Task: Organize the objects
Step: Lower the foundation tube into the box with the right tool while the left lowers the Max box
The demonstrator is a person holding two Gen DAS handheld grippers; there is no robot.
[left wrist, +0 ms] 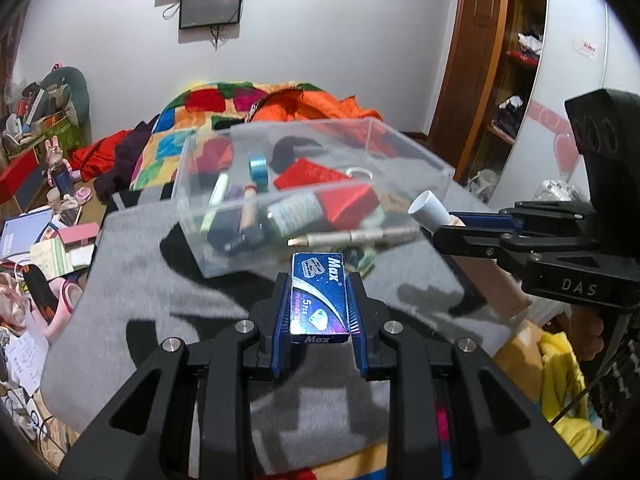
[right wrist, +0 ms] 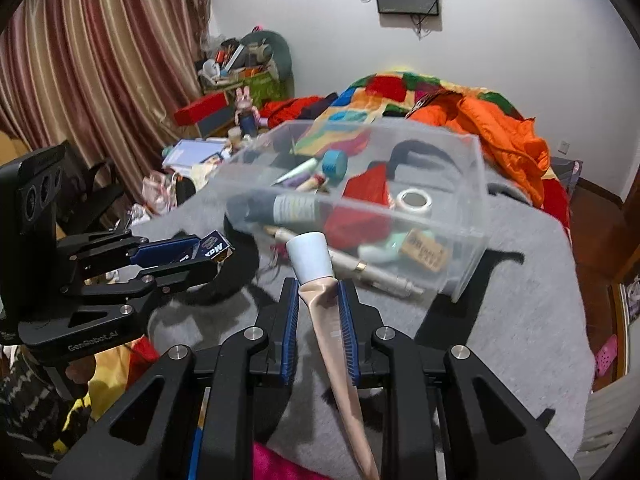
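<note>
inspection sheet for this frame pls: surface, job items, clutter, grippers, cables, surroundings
Surface: grey felt mat, partly shadowed.
Job's things: clear plastic bin on the mat, holding tape rolls, red items, pens and a dark bottle. A metallic pen lies beside its near wall. Blue Max box and beige squeeze tube, white cap forward, are both in grip.
Clutter: papers and small boxes heaped on the floor beyond the mat.
Grippers: left hand-held gripper shut on the box; right hand-held gripper shut on the tube.
Cables: loose leads under the wall screens.
Surroundings: patchwork blanket, striped curtain, wooden shelves.
</note>
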